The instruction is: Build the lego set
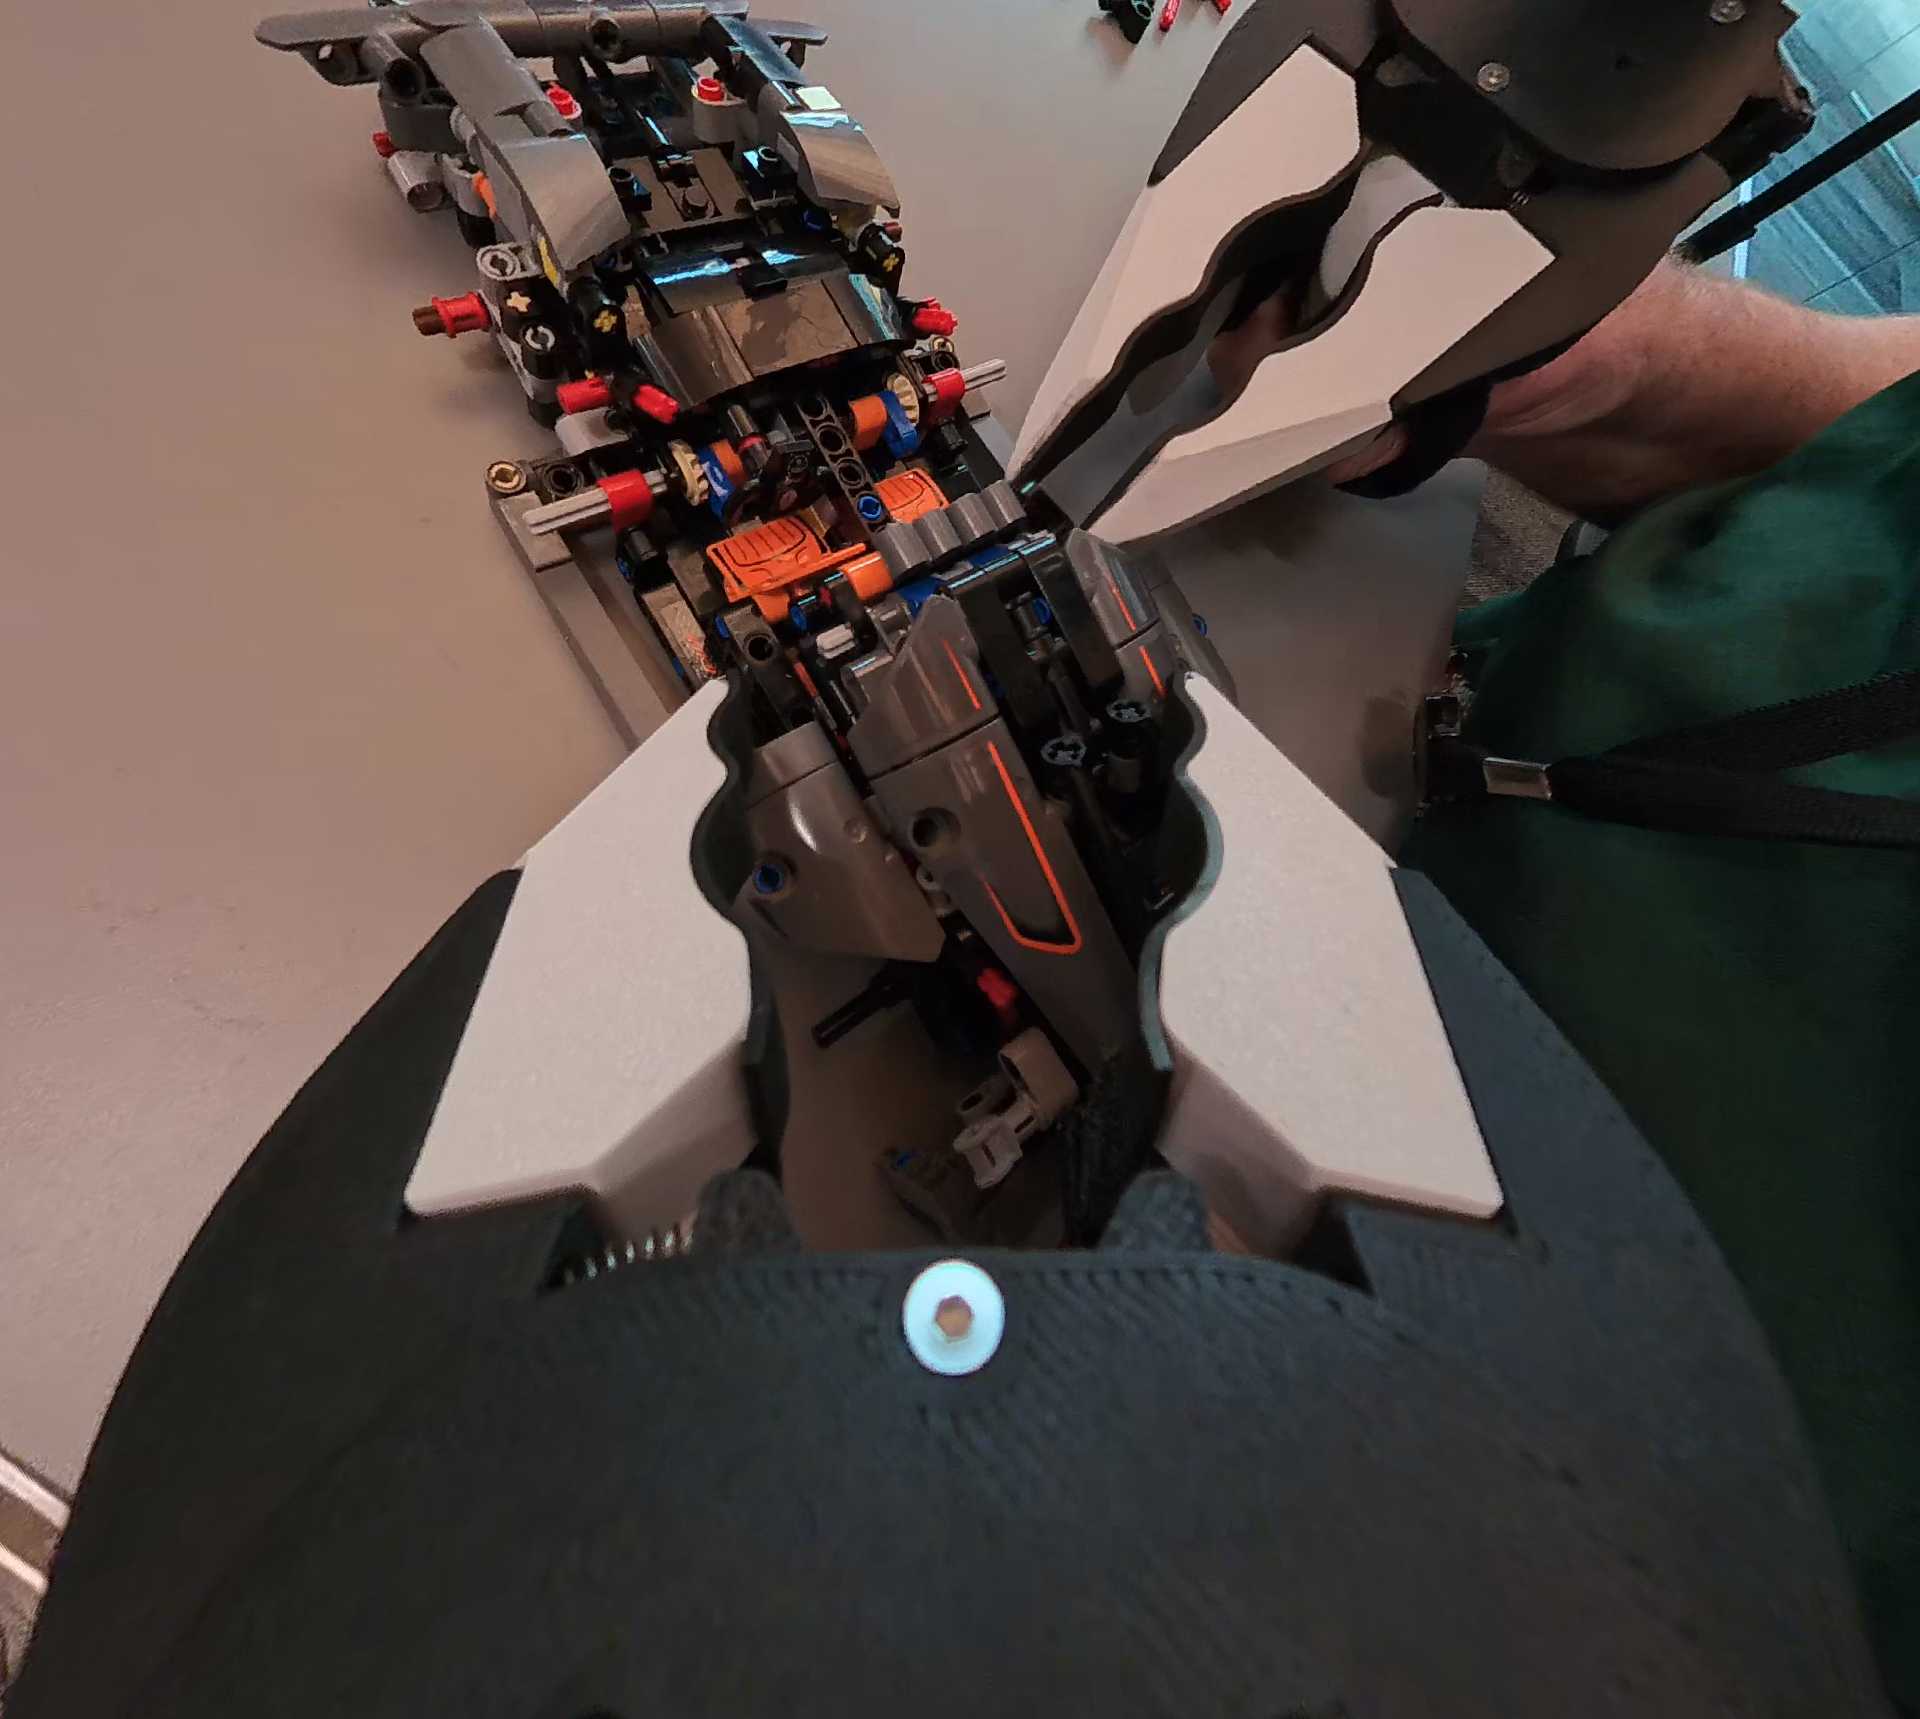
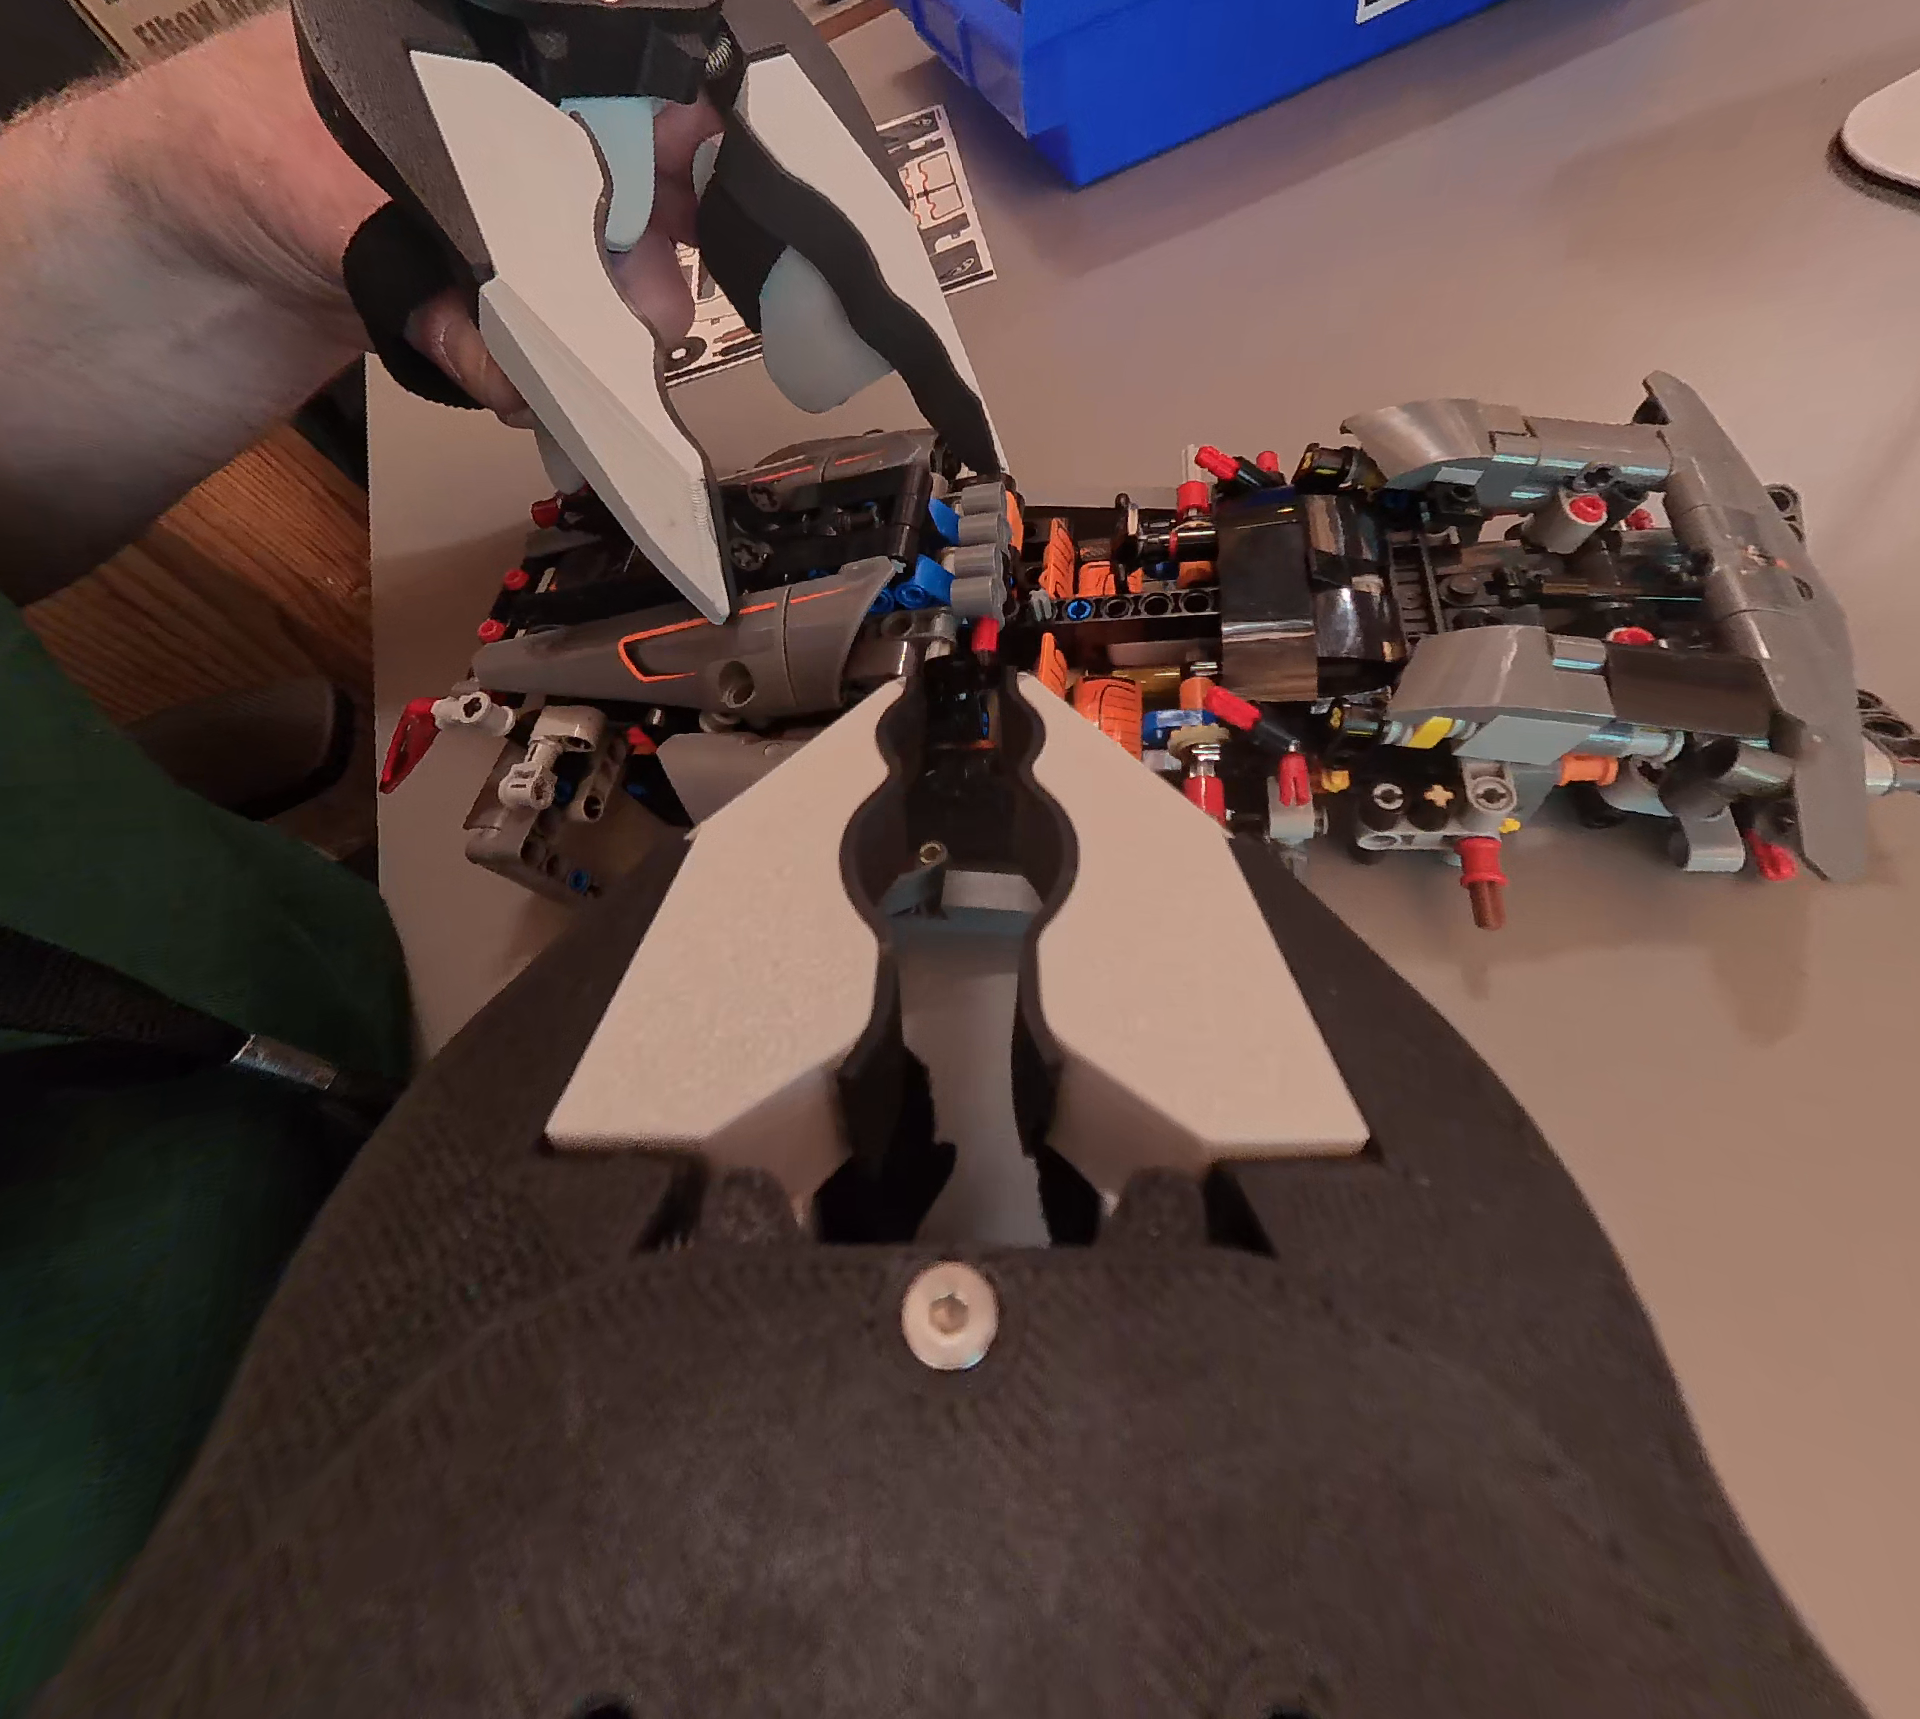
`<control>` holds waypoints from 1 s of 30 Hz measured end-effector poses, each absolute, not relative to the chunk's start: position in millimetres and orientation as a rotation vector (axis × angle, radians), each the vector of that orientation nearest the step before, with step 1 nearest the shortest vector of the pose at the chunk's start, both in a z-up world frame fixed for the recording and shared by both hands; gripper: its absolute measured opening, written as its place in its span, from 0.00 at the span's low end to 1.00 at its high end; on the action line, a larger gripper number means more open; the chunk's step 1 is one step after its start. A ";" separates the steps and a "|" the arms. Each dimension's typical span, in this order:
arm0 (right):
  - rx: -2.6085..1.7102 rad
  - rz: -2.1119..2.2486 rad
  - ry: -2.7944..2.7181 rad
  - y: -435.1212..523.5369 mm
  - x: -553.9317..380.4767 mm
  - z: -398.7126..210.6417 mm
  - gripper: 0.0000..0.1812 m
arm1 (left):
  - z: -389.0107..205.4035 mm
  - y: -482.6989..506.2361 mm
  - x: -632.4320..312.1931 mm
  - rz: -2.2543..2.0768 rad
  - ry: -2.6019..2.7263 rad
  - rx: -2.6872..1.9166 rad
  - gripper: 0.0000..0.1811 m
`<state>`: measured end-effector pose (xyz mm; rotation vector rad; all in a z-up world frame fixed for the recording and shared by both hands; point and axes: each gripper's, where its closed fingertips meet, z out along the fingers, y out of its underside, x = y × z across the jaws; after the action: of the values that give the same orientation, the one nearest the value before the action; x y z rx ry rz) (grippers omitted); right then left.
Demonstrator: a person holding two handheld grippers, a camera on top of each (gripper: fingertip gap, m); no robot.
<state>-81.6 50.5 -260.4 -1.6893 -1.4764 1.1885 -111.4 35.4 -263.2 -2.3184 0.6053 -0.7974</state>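
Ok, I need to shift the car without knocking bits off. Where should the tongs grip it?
Probably across the nose, coming in from the front end. Its grey panels are smooth, and it is narrow enough to straddle, as the left tongs do. Farther back, red pins and axles stick out of both sides, and the wing looks too wide.

Lego car (image 2: pixel 1143 620) on table (image 2: pixel 1455 267), bin (image 2: pixel 1195 38) behind it.
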 end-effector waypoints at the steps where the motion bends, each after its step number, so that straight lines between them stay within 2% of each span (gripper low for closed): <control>1: -1.695 1.181 -1.486 50.1 -81.6 -262.1 0.07 | -263.2 35.5 -111.3 -0.799 0.605 -2.318 0.42; 24: -1.688 1.209 -1.522 47.5 -80.8 -262.5 0.06 | -263.4 32.2 -103.5 -0.866 0.613 -2.303 0.38; 27: -1.685 1.221 -1.537 44.5 -79.8 -262.6 0.00 | -263.3 31.5 -101.5 -0.882 0.601 -2.287 0.37; 30: -1.682 1.213 -1.526 45.6 -80.4 -262.1 0.00 | -263.0 30.6 -101.9 -0.886 0.596 -2.279 0.37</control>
<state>-80.4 45.6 -262.1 -1.6816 -1.5260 1.2133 -101.9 30.6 -263.0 -2.2787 0.5960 -0.8860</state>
